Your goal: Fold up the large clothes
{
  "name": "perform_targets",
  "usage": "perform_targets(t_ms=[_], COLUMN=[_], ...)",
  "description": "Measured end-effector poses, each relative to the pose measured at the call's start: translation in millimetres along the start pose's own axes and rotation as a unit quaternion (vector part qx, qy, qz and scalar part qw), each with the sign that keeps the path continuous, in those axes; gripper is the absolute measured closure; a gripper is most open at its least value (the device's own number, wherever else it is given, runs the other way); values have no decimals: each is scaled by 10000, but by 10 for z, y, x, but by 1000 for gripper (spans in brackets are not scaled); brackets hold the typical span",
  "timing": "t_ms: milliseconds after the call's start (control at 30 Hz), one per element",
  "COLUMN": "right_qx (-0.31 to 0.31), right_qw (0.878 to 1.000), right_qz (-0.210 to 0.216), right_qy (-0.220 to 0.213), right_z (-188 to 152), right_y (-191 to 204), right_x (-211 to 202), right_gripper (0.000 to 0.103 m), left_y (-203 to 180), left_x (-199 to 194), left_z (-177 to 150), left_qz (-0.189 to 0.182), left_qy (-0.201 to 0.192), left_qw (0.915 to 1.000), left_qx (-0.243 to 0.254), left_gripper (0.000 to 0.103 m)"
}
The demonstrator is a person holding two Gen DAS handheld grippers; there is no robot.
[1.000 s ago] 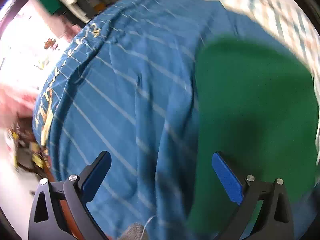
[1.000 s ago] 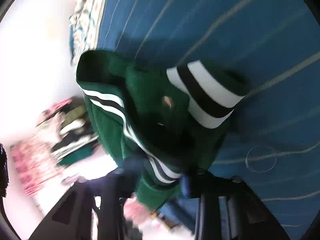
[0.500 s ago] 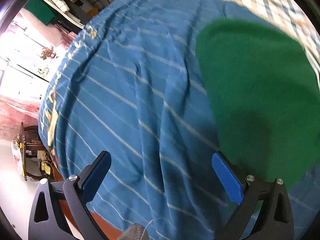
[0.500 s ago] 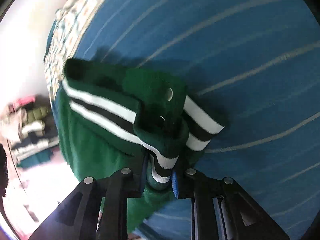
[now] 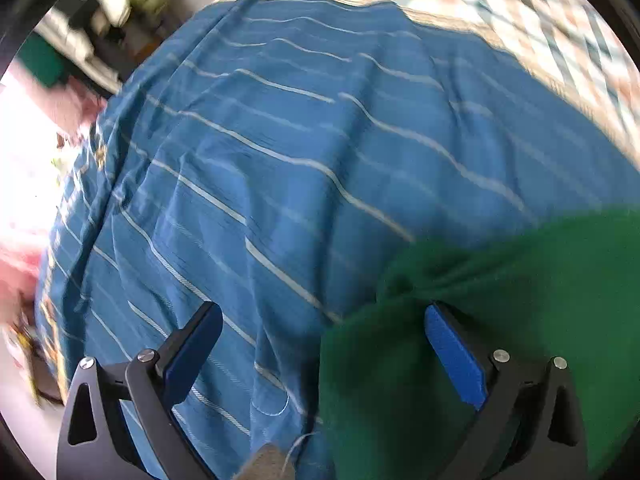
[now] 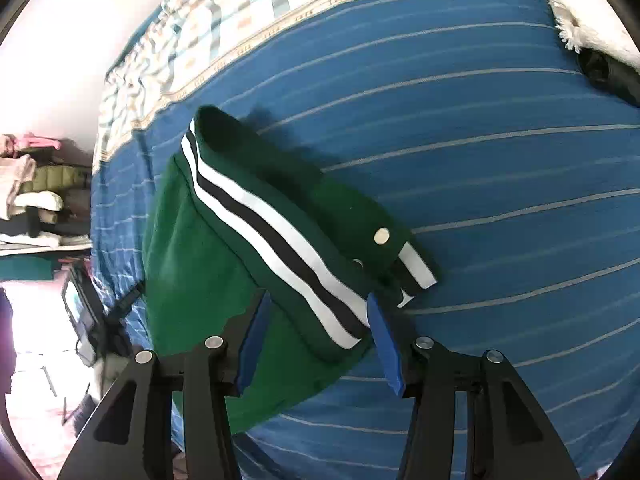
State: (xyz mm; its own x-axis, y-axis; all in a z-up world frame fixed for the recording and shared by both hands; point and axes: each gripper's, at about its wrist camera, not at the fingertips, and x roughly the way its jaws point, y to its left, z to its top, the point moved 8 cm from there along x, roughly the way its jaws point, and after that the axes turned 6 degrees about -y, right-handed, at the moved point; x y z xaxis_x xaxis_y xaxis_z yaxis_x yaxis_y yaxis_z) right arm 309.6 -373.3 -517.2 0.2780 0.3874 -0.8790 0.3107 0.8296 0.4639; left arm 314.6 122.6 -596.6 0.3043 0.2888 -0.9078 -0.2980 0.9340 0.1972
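A green jacket (image 6: 192, 260) lies folded on the blue striped bedspread (image 6: 480, 160), its white-and-black striped hem band (image 6: 272, 232) running diagonally and a metal snap (image 6: 382, 235) on the flap. My right gripper (image 6: 316, 308) hovers over the band's lower end, jaws opening, pads clear of the cloth on both sides. In the left wrist view the jacket (image 5: 540, 280) fills the lower right. My left gripper (image 5: 322, 316) is wide open above the jacket's edge, where green meets the bedspread (image 5: 320, 140), holding nothing.
A checked quilt (image 6: 240, 8) borders the far side of the bed, also checked quilt (image 5: 520, 20). A white fluffy cloth (image 6: 580, 20) and a dark object (image 6: 604, 72) sit at the top right. Stacked clothes (image 6: 32, 184) stand beyond the bed's left edge.
My right gripper's jaws parted and let go of the striped hem, then rose; the hem now lies flat. My left gripper shifted, so the jacket slid to the lower right of its view.
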Motion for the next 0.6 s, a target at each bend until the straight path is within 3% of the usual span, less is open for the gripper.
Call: perform_targets(t_ms=[67, 133, 167, 200, 267, 333, 367, 433, 467, 533, 600], right_qx=[-214, -817, -1233, -1760, -2659, -3641, -4151, -4773, -4941, -5462, -6109], right_qw=[9997, 9966, 9923, 9843, 9637, 9293, 9052, 8691, 8568, 8156, 7575], right_qz=[58, 43, 57, 50, 114, 311, 361, 236, 203, 61, -200], right_qy=[117, 88, 104, 149, 224, 534, 835, 1276, 1463, 1910, 2293], right_z=[41, 118, 151, 183, 209, 139, 66, -63, -119, -327, -590], right_y=[80, 352, 545, 806, 1290, 1900, 2254, 2709, 2873, 3226, 3437], right_x=[-23, -130, -162, -171, -150, -26, 134, 445, 587, 972, 1373], right_gripper=[51, 51, 44, 32, 22, 22, 22, 22, 22, 22, 22], left_y=[196, 493, 611, 744, 1085, 1286, 1382, 1489, 1551, 1630, 1701], left_x=[-254, -522, -619, -695, -795, -762, -702, -583, -504, -395, -286], left_z=[42, -13, -56, -118, -335, -592, -756, -1046, -1194, -1391, -1545], left_qz=[51, 336, 452, 570, 1013, 1155, 1230, 1315, 1330, 1333, 1234], left_qy=[-223, -454, -503, -530, -464, -296, -145, 157, 297, 446, 534], left_qw=[9994, 9971, 9958, 9942, 9886, 9850, 9831, 9801, 9779, 9743, 9705], left_qx=[-253, -510, -622, -747, -1010, -1244, -1348, -1480, -1588, -1761, -2002], left_gripper=[0, 0, 0, 0, 0, 0, 0, 0, 0, 0, 0])
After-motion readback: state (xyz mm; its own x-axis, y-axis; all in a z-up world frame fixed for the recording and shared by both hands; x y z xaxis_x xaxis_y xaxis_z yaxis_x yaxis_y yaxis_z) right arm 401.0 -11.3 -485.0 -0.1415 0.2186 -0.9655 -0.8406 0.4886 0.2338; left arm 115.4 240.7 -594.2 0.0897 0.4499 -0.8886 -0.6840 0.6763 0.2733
